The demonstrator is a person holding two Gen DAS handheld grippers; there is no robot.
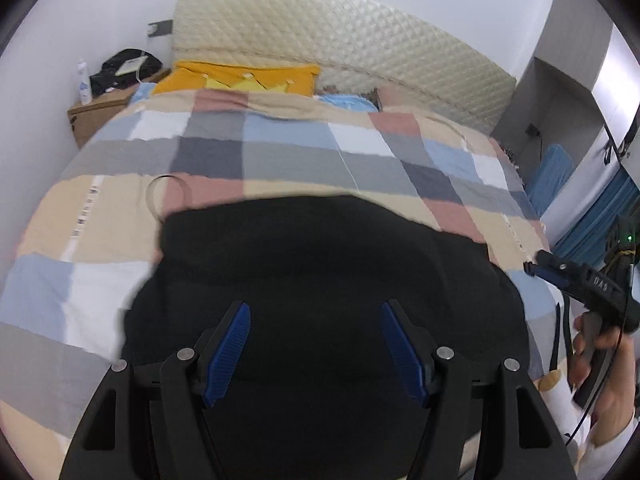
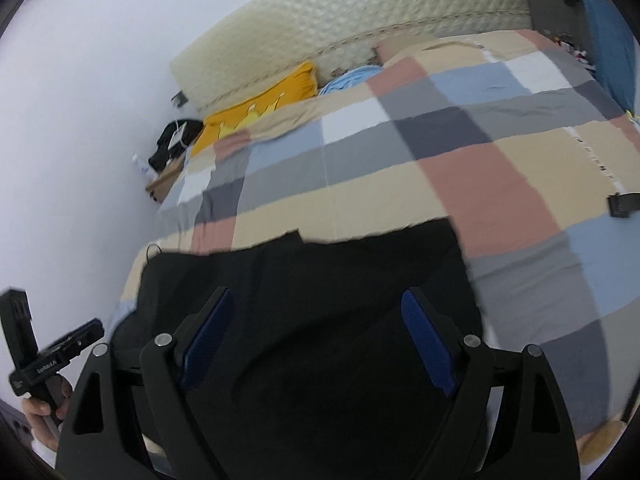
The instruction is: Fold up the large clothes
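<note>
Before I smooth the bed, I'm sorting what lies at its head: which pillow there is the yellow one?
The yellow pillow at the headboard's left end, printed with paler crown shapes; the light blue pillow lies to its right.

Black garment (image 2: pixel 320 300) lies on checkered bedspread (image 2: pixel 460 168) below spread fingers (image 2: pixel 430 344).

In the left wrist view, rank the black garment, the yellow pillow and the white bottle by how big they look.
1. Black garment, though it lies nearest the camera.
2. Yellow pillow.
3. White bottle.
</note>
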